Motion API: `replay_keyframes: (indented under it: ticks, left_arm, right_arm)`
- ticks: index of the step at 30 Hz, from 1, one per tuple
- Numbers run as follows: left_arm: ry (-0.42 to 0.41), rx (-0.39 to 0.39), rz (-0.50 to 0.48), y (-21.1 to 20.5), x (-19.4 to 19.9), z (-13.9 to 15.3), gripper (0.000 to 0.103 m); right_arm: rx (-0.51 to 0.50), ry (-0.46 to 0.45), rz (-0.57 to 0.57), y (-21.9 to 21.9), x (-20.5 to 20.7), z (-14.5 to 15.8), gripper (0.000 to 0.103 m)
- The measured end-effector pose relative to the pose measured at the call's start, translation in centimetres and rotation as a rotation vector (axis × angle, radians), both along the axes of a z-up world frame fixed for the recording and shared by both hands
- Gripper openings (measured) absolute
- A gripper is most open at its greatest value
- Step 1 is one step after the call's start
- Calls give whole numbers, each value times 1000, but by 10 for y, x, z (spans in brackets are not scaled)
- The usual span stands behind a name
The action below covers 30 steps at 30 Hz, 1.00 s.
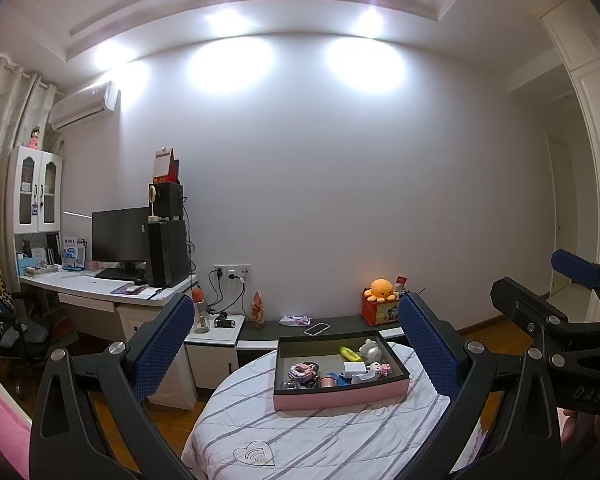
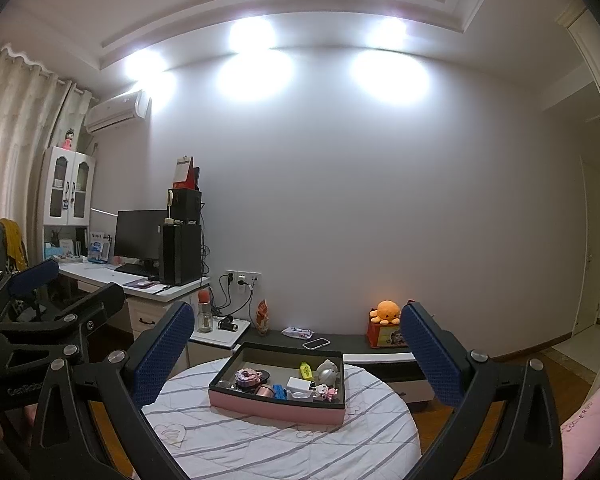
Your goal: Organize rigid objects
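Both grippers hang level in the air, side by side, aimed across the bed [image 1: 300, 440] at the far wall. The left gripper [image 1: 296, 344] has its blue-padded fingers [image 1: 164, 344] spread wide with nothing between them, and so does the right gripper [image 2: 296, 352]. The pink tray [image 1: 340, 396] sits on the striped quilt near the bed's far rounded edge, framed between each pair of fingers but well ahead of the tips. Inside the tray, the clutter crowds the near and right walls: a white figurine [image 1: 370, 350] at the right wall, a white block [image 1: 354, 368] beside it, a yellow highlighter [image 1: 350, 354] toward the far wall, a pink toy [image 1: 302, 372] at the near left.
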<state>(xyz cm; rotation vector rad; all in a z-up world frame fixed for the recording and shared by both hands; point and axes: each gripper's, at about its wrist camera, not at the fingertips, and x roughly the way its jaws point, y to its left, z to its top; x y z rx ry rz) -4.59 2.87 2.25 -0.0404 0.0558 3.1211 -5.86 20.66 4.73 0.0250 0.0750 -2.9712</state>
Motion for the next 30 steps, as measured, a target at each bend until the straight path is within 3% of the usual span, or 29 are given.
replay_keyframes:
  ticks: [22, 30]
  left_arm:
    - [-6, -8, 3, 1, 1, 2, 103]
    - [30, -19, 7, 1, 4, -1, 103]
  right_arm:
    - [1, -14, 1, 2, -1, -4, 103]
    - [-1, -11, 5, 2, -1, -3, 103]
